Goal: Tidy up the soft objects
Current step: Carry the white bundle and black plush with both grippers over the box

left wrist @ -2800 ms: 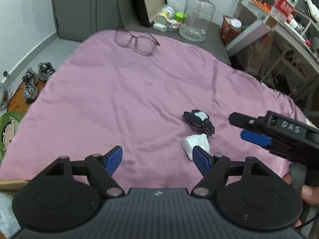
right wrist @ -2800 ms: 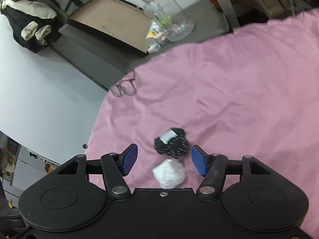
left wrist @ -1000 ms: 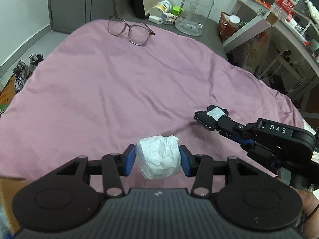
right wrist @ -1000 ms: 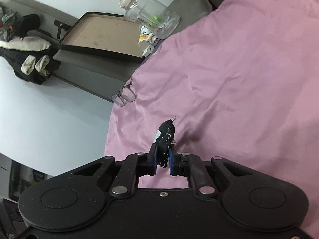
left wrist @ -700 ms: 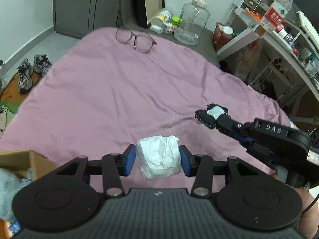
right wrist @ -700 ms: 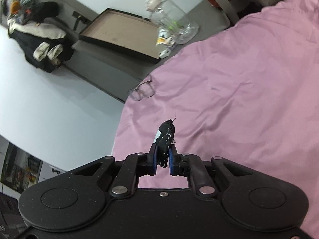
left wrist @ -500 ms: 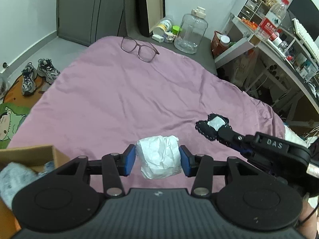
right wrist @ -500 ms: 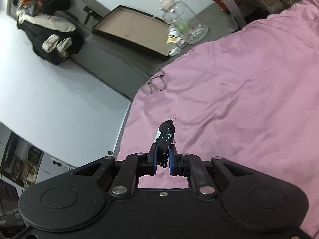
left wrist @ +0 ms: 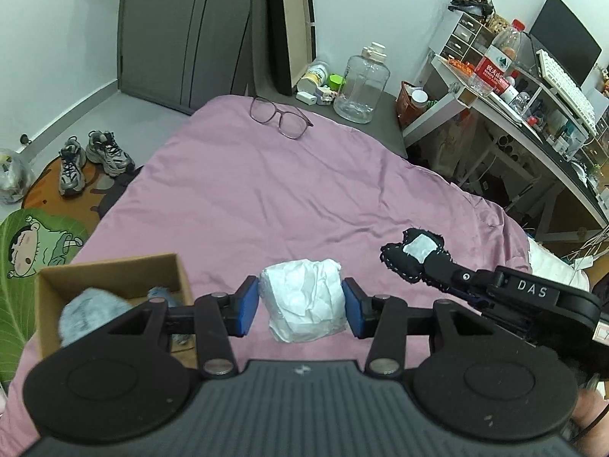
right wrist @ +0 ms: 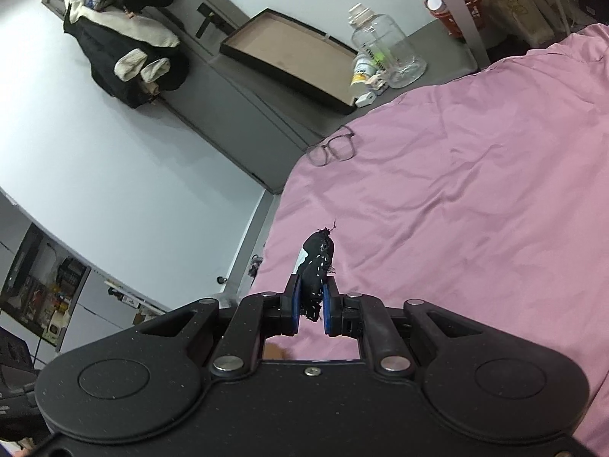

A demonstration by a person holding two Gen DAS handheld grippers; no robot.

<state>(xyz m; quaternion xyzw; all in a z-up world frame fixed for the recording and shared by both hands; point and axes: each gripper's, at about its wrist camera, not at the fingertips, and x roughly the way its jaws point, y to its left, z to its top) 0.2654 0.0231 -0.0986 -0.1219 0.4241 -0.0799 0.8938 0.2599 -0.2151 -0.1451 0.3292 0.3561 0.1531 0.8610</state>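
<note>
2 grippers, each clamped on 1 soft item above the pink bedspread (left wrist: pixel 289 198).

The left gripper (left wrist: pixel 301 301) has its blue pads pressed on a crumpled white wad (left wrist: pixel 304 299), jaws partly apart. The right gripper (right wrist: pixel 312 304) is squeezed nearly closed on a black stitched fabric piece (right wrist: pixel 316 266) (white patch on 1 face). A cardboard box (left wrist: pixel 114 270) sits at lower left, holding a grey fuzzy thing (left wrist: pixel 91 308). Glasses (left wrist: pixel 281 116) lie near the far edge.
</note>
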